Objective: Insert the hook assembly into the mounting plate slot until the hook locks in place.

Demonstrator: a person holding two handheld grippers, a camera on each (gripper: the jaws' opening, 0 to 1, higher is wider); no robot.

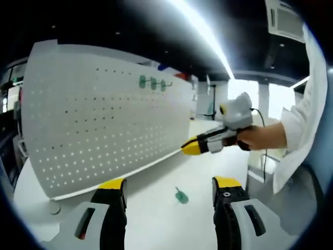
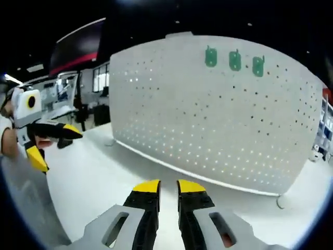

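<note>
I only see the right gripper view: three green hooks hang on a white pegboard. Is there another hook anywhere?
Observer: Yes. In the left gripper view a loose green hook lies on the white table, in front of the pegboard.
Operator: Is a gripper holding it?
Observer: No. The left gripper is open and the hook lies ahead of it, untouched.
Operator: How does my gripper look from outside?
Observer: The right gripper is shut and empty, held by a hand with a white sleeve.

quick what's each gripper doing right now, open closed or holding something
left gripper: open, jaws wide apart, nothing between them.
right gripper: jaws almost together with a narrow gap, nothing between them.
</note>
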